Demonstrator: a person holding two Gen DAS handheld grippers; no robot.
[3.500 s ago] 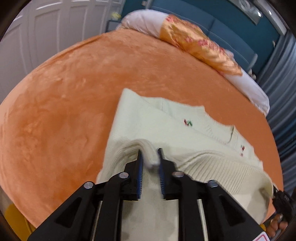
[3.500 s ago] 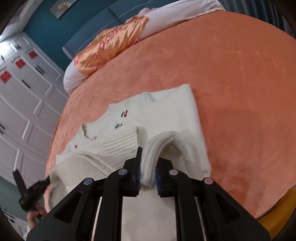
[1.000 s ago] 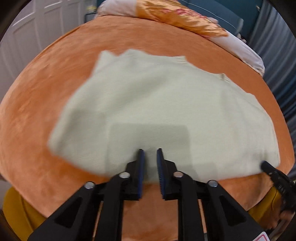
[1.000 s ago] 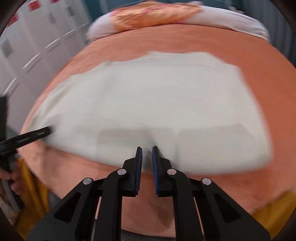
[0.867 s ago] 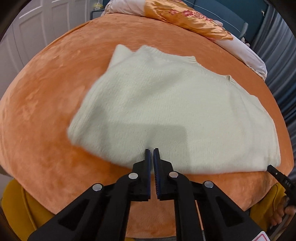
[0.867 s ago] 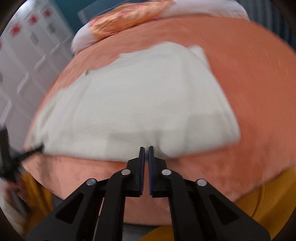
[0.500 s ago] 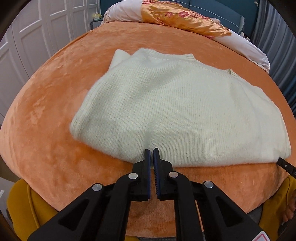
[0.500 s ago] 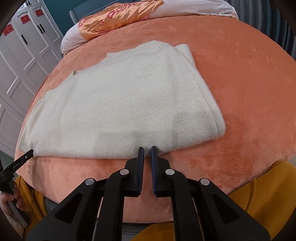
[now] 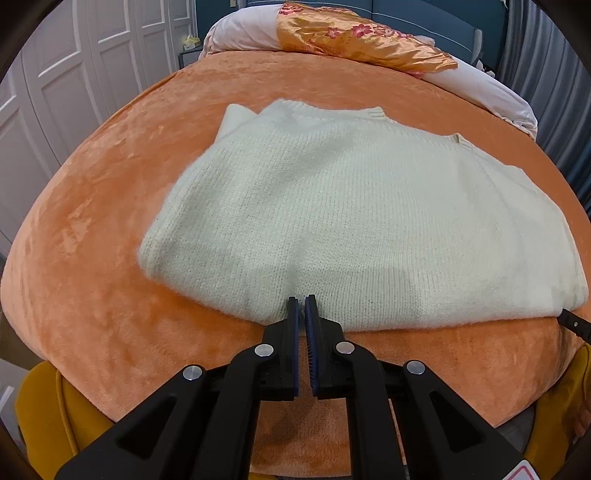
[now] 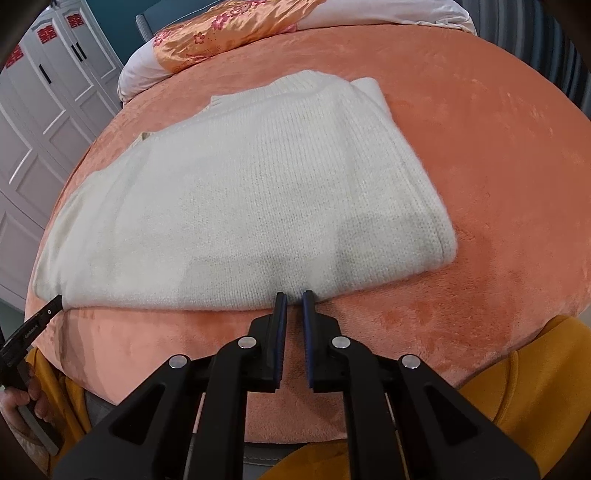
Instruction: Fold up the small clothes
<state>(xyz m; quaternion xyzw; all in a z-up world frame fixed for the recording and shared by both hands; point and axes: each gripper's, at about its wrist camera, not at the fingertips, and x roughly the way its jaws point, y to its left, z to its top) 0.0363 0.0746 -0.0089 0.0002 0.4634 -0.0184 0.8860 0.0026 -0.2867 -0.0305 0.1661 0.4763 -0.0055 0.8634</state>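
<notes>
since the earlier frames, where each gripper pinched a raised fold of knit with the cherry embroidery and neckline showing, the cream knitted sweater [image 9: 354, 218] now lies folded flat on the orange plush blanket [image 9: 110, 206], plain side up, and both tools have let go and sit at its near edge.

left wrist view: the sweater fills the middle of the frame, its long axis running left to right, slightly lower on the left. its folded near edge faces the camera along the lower middle. ribbed bits of neckline or cuff peek out along the far edge at upper centre. the left gripper [image 9: 301, 300] has its jaws drawn nearly together with only a thin slit between the blue pads, tips right at the sweater's near edge; no knit is visibly pinched between them. the right tool's black tip shows at the right edge of the frame, beside the sweater's right corner.

right wrist view: the sweater's long axis runs from lower left to upper right, with a neat folded side on the right. the right gripper [image 10: 293, 295] is narrow too, a small gap between pads, nothing in it, tips at the near edge. an orange satin flowered pillow [image 10: 229, 26] lies at the upper left, white wardrobe doors [image 10: 40, 103] at far left.
</notes>
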